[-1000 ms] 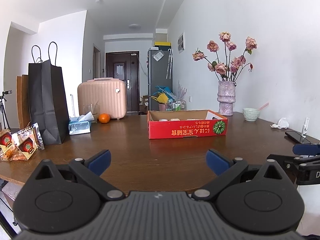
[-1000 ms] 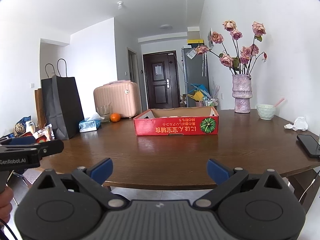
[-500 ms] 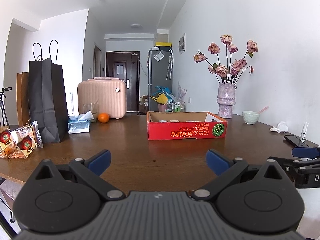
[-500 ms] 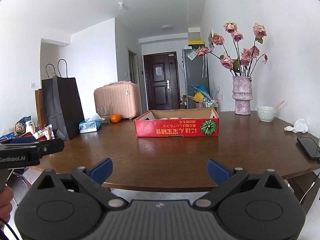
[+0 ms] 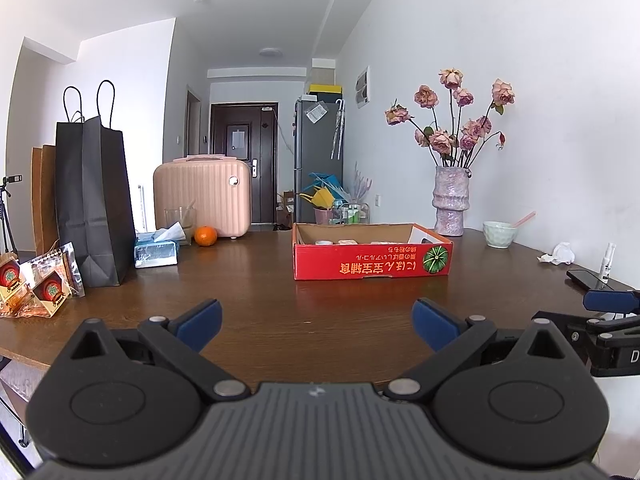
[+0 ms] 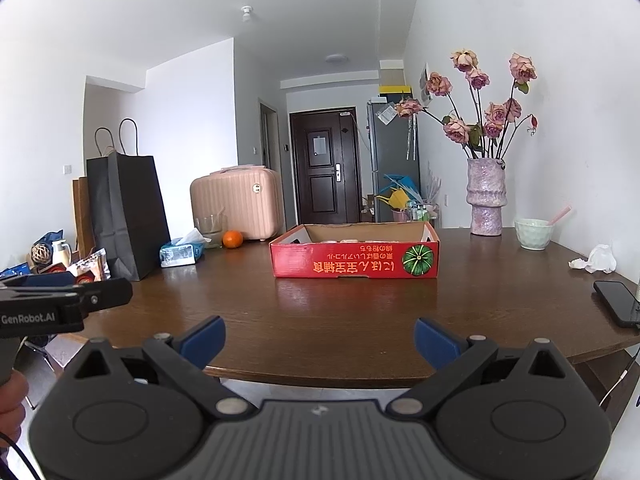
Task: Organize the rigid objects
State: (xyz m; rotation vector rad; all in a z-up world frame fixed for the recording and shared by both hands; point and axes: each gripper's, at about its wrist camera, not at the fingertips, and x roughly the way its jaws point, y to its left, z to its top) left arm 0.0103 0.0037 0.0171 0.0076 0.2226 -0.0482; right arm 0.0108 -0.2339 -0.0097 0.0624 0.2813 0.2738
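Setting: a lived-in home, dining area off an entry hall.
Seen: wooden bench, front door, fridge, pink suitcase, vase of dried roses.

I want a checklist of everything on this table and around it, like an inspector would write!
Surface: brown wooden table, glossy.
Job's things: red cardboard box mid-table, open on top; contents barely visible.
Clutter: orange, tissue pack, black paper bag, pink suitcase, vase of roses, green bowl, crumpled tissue, phone, snack packets.
Grippers: left gripper and right gripper both open, empty.
Cables: thin one at the phone.
Surroundings: dark door, grey fridge.
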